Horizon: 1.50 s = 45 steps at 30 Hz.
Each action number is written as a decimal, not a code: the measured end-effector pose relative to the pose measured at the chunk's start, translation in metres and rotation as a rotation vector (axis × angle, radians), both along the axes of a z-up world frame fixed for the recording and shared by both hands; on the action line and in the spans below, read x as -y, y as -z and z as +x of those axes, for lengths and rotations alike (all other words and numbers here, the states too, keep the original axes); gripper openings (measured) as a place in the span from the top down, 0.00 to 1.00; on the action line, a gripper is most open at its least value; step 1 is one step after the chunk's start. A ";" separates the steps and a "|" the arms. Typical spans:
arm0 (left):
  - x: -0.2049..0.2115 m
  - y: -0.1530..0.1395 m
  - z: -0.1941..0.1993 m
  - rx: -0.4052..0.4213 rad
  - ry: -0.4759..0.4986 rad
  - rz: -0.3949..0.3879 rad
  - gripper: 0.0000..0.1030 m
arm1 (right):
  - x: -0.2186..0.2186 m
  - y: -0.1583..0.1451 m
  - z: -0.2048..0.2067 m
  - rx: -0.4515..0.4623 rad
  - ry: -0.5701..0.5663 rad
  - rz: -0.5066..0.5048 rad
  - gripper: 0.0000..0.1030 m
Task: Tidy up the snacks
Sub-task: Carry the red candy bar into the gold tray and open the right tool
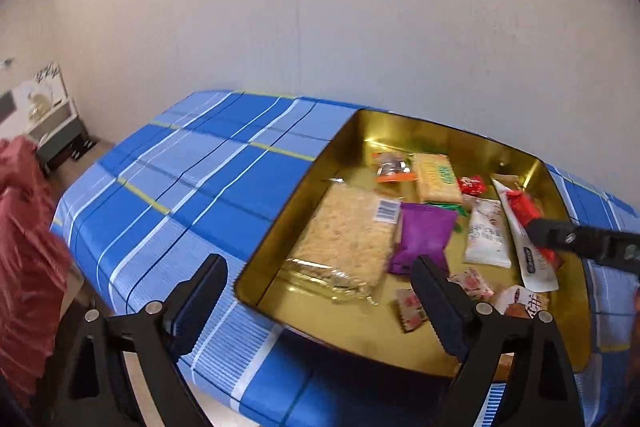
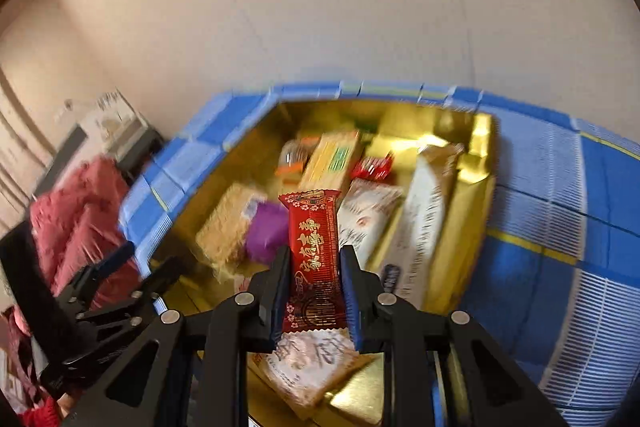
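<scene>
We find a shallow gold metal tin (image 1: 280,215) resting on a surface covered by a blue plaid cloth (image 1: 192,179) with white and yellow lines. Our left tongs (image 1: 320,287) stand wide apart with nothing between them; one finger hangs over the cloth just outside the tin's near left wall, the other over the tin's floor.

Our right tongs (image 2: 314,291) are clamped on a long red foil snack packet with gold lettering (image 2: 314,259), gripped at its lower half, its upper end pointing away over the tin. In the left view the same packet (image 1: 524,209) shows at the right edge, above the tin's right side.

Inside the tin we record:
- a large clear-wrapped pale crisp cake (image 1: 344,239) lying flat at the left, nearest the left tongs;
- a purple pouch (image 1: 422,235) just beside it, overlapping its right edge;
- a yellow biscuit pack with a green label (image 1: 436,179) farther back, with a small orange-edged packet (image 1: 392,169) to its left;
- a small red wrapped sweet (image 1: 472,185) right of the biscuit pack;
- a white pouch (image 1: 486,231) and a long white sachet (image 1: 534,267) along the right side;
- small pink-patterned packets (image 1: 410,309) near the front wall.

The right view is blurred; finer print cannot be read. A red quilted garment (image 1: 24,247) lies beyond the left edge of the surface.
</scene>
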<state>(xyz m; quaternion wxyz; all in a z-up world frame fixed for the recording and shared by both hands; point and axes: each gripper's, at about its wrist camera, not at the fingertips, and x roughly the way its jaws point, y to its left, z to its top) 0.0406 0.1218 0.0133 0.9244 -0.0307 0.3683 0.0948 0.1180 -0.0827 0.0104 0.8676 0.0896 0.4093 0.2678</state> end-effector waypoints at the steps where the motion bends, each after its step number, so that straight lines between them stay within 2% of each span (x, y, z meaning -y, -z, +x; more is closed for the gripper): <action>1: 0.000 0.001 0.000 0.000 -0.004 -0.003 0.09 | -0.008 0.001 0.003 -0.014 -0.012 -0.024 0.76; 6: 0.002 0.000 0.002 0.001 -0.008 0.002 0.09 | -0.035 0.009 0.014 -0.055 -0.016 -0.133 0.76; 9: 0.004 0.000 0.001 0.001 0.001 0.014 0.09 | -0.040 0.013 0.022 -0.086 0.015 -0.136 0.76; 12: 0.002 -0.001 -0.001 0.005 -0.004 0.011 0.04 | -0.050 0.017 0.029 -0.084 0.023 -0.180 0.76; 19: -0.014 0.001 -0.002 -0.007 -0.046 -0.054 0.02 | -0.071 0.030 0.052 -0.130 0.048 -0.181 0.76; 26: -0.020 0.003 -0.001 -0.018 -0.076 -0.080 0.00 | -0.076 0.024 0.062 -0.099 0.047 -0.155 0.73; 28: -0.019 0.001 -0.002 -0.011 -0.082 -0.069 0.00 | -0.071 0.017 0.056 -0.066 0.047 -0.143 0.65; 29: -0.019 0.001 -0.002 -0.011 -0.083 -0.068 0.00 | -0.067 0.012 0.051 -0.039 0.054 -0.135 0.64; 38: -0.024 0.004 0.002 -0.037 -0.092 -0.122 0.00 | -0.039 -0.002 0.017 0.042 0.090 -0.088 0.64; 40: -0.023 0.004 0.001 -0.030 -0.095 -0.111 0.00 | -0.036 0.000 0.010 0.050 0.094 -0.097 0.64; 45: -0.012 -0.001 -0.007 0.011 -0.108 -0.011 0.00 | -0.025 0.001 -0.015 0.085 0.109 -0.106 0.64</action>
